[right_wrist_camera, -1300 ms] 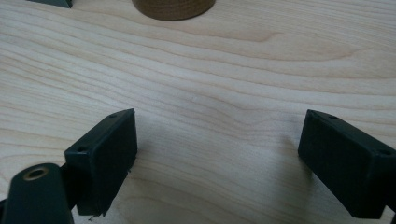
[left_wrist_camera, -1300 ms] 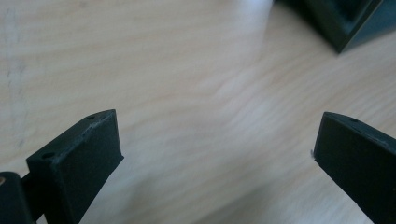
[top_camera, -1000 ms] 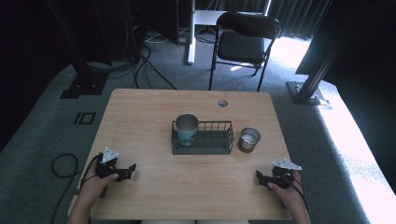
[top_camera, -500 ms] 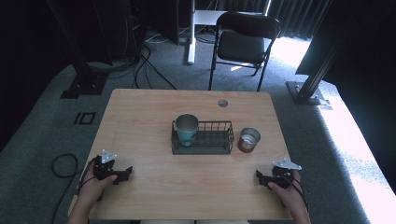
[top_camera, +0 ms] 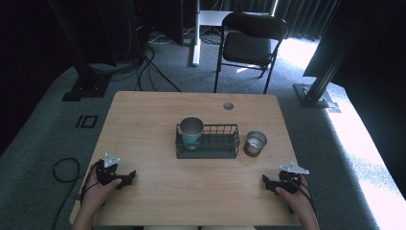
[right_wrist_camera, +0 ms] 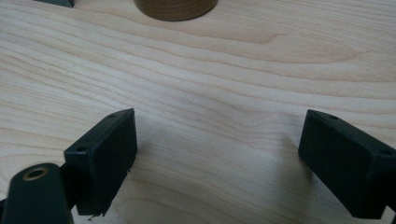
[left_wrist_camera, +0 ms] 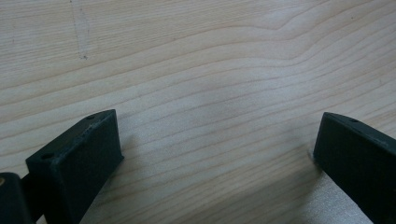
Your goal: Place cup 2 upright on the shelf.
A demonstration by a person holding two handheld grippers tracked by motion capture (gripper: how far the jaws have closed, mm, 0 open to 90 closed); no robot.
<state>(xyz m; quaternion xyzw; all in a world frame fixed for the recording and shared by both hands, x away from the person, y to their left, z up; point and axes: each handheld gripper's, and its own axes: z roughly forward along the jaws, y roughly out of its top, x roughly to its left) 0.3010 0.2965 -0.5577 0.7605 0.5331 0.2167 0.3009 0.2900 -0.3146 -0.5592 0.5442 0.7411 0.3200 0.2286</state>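
Brown cup point(top_camera: 255, 143) just beside wire basket point(top_camera: 225, 152), unobstructed

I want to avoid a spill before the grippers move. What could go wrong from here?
1. The brown cup with the metal rim stands beside the black wire basket; reaching with the right gripper, open, might bump the basket.
2. The teal metal cup sits inside the basket's left end, so lifting it with the left gripper may catch the wire wall.

Lab or test room, not a home. Light wood desk point(top_camera: 143, 120) on grey carpet point(top_camera: 43, 129); black frame posts point(top_camera: 330, 57) bolted to floor plates, loose cables point(top_camera: 153, 62) across the floor, dark curtains behind, one folding chair point(top_camera: 251, 40).
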